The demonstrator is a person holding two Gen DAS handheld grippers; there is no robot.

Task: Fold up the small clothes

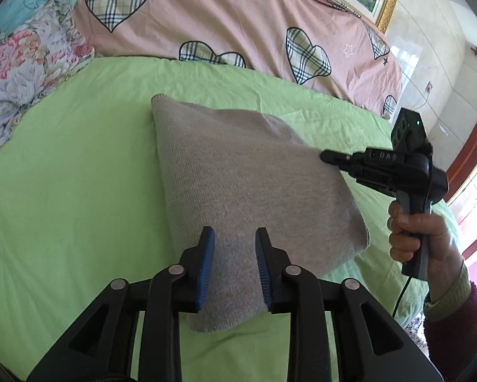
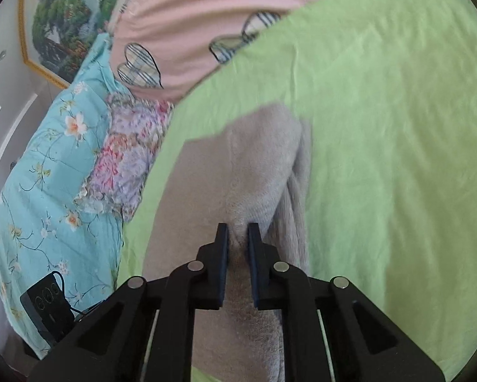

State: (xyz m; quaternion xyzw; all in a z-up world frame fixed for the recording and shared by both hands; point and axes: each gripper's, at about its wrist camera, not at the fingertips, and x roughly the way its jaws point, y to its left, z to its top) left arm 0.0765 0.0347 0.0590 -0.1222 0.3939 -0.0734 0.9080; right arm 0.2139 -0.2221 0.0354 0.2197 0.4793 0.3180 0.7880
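Left gripper [image 1: 233, 251] fingers parted, released, hovering over near end of folded grey knit garment [image 1: 238, 172]; nothing pinched, likely letting the fold settle. Right gripper [image 2: 237, 238] fingers clenched on a gathered pleat of the knit, probably to drag or tuck that side. Garment lay on the green sheet [image 1: 79, 165] mid-bed. Beyond, pink heart-print quilt [image 1: 225, 16] bunched along the bed's far edge.
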